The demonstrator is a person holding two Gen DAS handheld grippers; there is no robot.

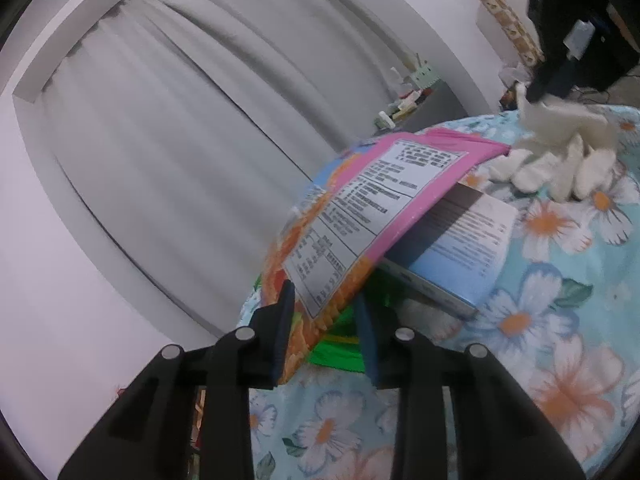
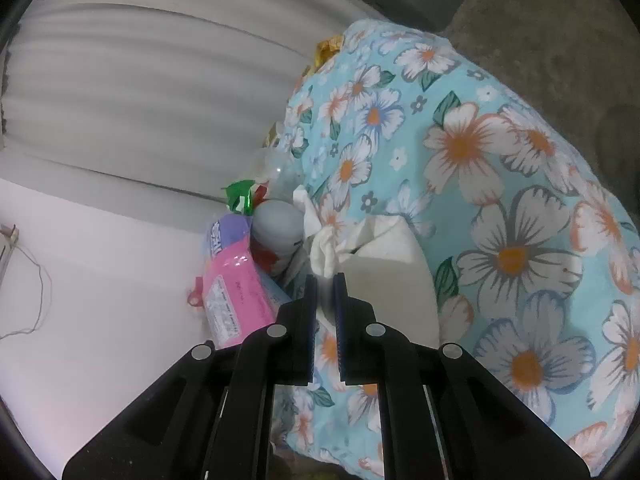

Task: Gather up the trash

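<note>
— What does your left gripper [image 1: 326, 312] hold?
— Its jaws pinch the snack bag [image 1: 360, 216], lying over the box [image 1: 460, 248] on the floral cloth [image 1: 560, 320].
— Your right gripper [image 2: 325, 280]?
— Nearly closed on white paper [image 2: 332, 252].

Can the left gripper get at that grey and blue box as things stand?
Probably not directly. The left gripper has the pink snack packet between its fingers, and that packet lies over most of the box, so only the box's right side is exposed.
</note>
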